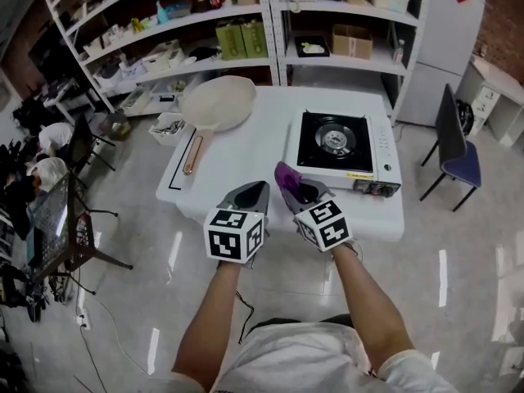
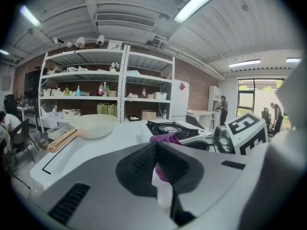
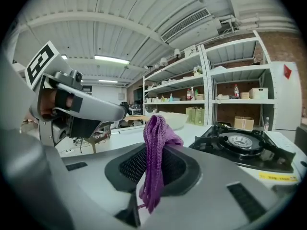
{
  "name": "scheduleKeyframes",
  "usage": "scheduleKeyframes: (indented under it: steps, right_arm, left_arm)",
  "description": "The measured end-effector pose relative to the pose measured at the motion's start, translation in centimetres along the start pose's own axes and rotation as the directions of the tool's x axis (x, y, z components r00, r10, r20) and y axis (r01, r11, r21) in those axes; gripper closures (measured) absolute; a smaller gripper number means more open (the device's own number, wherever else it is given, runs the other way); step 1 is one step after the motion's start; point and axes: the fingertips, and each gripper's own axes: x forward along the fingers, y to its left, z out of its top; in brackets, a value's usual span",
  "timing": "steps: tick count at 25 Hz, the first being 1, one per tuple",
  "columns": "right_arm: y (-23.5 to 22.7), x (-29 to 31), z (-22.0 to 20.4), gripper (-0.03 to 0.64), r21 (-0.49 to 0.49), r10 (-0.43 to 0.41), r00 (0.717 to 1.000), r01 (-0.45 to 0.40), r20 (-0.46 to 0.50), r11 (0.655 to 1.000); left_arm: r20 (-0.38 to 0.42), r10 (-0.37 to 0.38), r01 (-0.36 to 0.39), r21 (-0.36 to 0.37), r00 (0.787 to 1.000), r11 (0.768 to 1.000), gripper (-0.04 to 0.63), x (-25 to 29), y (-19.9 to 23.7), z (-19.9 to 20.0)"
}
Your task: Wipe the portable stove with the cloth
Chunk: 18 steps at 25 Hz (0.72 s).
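The white desk (image 1: 246,150) before me carries the portable stove (image 1: 336,142) on its right half and a pale pan (image 1: 217,103) at the back left. Above its near edge, my left gripper (image 1: 252,191) has its 2 jaws pressed together on nothing. My right gripper (image 1: 301,193) is clamped on the purple cloth (image 1: 286,176), held just short of the stove.

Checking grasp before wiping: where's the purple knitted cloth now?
Head view, centre: the purple knitted cloth is clamped in the right gripper, by the near-left corner of the black-topped portable stove.
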Motion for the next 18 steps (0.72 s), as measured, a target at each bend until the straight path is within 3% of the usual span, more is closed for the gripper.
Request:
scheduleKeyframes:
  steps: [18]
  right_arm:
    - [-4.7, -2.4, -3.1, 0.555, 0.002, -0.095, 0.995, 0.095, 0.003, 0.995]
  left_arm:
    - [-0.024, -0.073, 0.074, 0.046, 0.997, 0.996, 0.592, 4.8, -3.0, -0.3]
